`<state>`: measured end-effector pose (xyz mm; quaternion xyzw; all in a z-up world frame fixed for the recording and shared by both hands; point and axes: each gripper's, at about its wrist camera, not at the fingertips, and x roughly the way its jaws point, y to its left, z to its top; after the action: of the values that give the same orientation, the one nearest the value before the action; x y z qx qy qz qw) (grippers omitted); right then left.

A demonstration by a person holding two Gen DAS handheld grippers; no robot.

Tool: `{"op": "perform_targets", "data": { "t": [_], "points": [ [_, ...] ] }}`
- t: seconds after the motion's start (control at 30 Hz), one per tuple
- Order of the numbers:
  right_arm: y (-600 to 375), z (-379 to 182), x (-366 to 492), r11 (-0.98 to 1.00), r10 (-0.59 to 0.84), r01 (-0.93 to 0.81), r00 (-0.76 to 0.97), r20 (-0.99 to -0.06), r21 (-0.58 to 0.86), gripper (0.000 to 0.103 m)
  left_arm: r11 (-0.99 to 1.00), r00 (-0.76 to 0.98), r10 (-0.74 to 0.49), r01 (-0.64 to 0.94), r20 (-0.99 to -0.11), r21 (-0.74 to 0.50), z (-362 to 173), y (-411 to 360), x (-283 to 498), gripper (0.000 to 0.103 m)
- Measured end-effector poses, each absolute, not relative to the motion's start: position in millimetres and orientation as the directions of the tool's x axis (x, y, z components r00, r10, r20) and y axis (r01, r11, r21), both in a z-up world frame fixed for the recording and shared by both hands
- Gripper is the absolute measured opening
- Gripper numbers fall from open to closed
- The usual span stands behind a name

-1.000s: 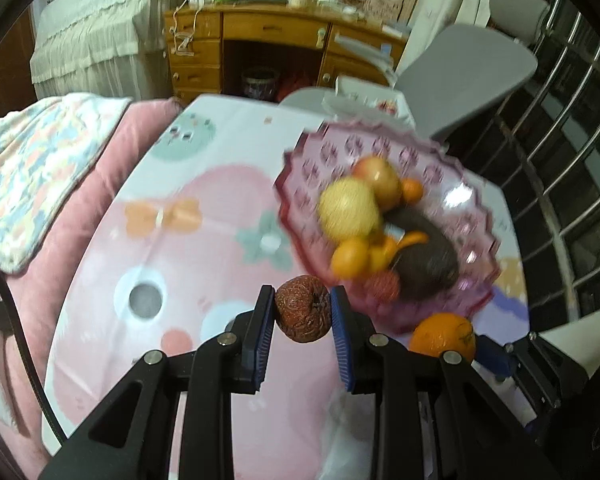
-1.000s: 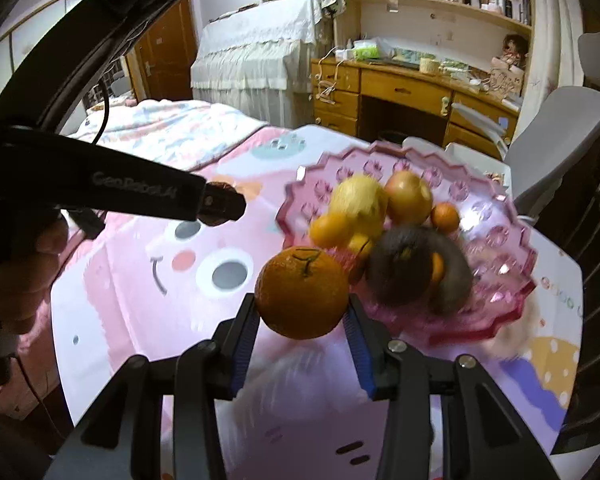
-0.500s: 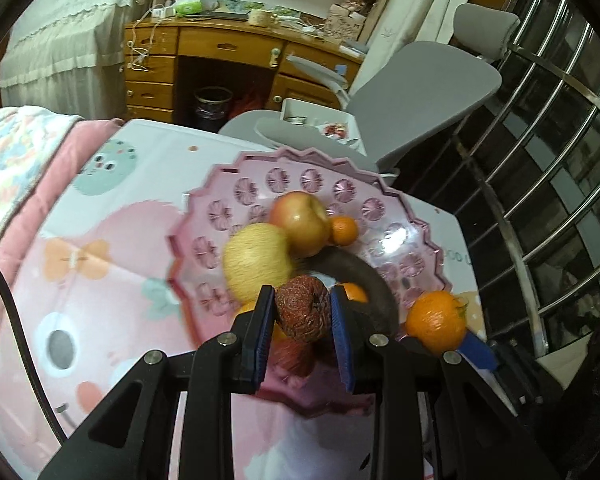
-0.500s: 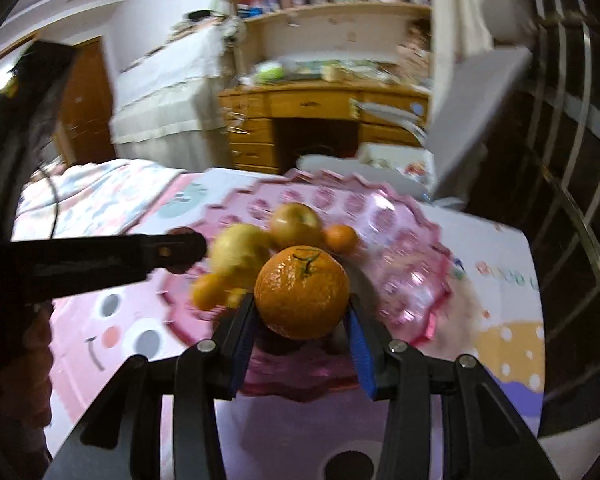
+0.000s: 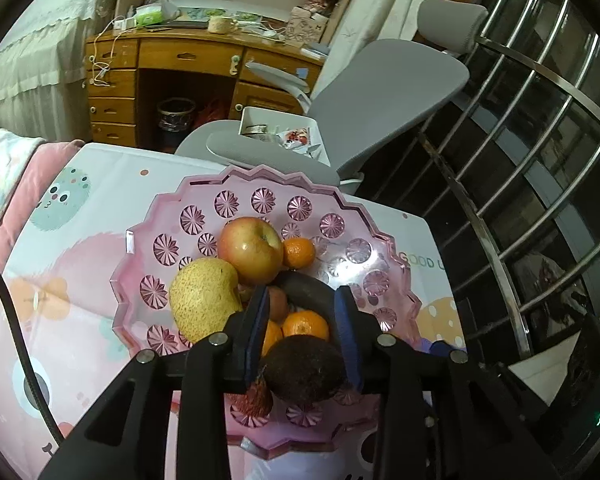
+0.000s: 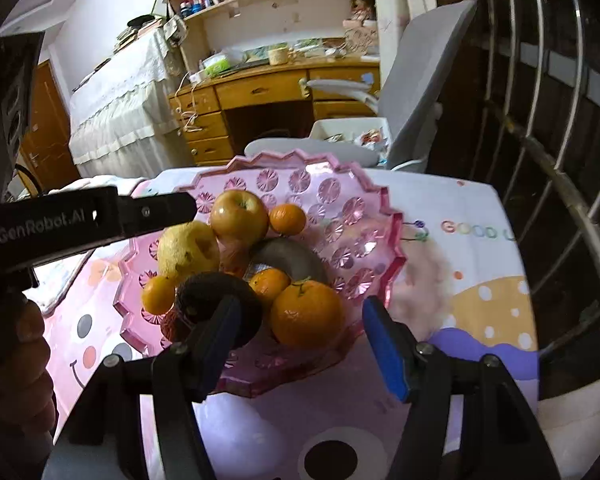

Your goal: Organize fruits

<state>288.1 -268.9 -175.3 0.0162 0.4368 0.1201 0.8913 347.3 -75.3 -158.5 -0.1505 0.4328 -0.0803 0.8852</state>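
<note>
A bedroom is being shown, with a wooden desk (image 5: 188, 60) and a grey office chair (image 5: 384, 96) at twelve o'clock beyond a table covered by a cartoon-printed cloth (image 6: 460, 248). A pink faceted plastic bowl (image 5: 236, 188) is standing on the cloth and is being used to hold the fruit.

In the left wrist view, the left gripper (image 5: 302, 320) is being held over the six o'clock part of the bowl, its jaws opening. A dark wrinkled fruit (image 5: 306, 368) is lying low between the blue pads; whether the pads are touching it cannot be told. An apple (image 5: 252, 256), a yellow pear (image 5: 202, 300) at nine o'clock of it and a small mandarin (image 5: 299, 252) at three o'clock are being kept in the bowl, along with a dark avocado (image 5: 308, 290).

In the right wrist view, the right gripper (image 6: 302, 336) is being held at the bowl's near rim, its jaws opening and standing apart. A large orange (image 6: 306, 312) is lying in the bowl between them, clear of the right-hand pad; the other pad is turned away. The left gripper is being seen reaching in from nine o'clock, gripped by a person's hand (image 6: 20, 360).
</note>
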Motion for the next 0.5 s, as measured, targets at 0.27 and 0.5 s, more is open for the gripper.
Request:
{"op": "perform_targets", "data": {
  "t": [0.27, 0.5],
  "points": [
    [-270, -168, 244, 0.991, 0.108, 0.005, 0.576, -0.81, 0.135, 0.076, 0.954, 0.535, -0.286, 0.08, -0.795, -0.29, -157, -43, 298, 0.05],
    [-251, -170, 168, 0.977, 0.066, 0.145, 0.488, -0.87, 0.155, 0.077, 0.96, 0.43, -0.279, 0.127, -0.858, -0.249, -151, -8, 223, 0.062]
  ]
}}
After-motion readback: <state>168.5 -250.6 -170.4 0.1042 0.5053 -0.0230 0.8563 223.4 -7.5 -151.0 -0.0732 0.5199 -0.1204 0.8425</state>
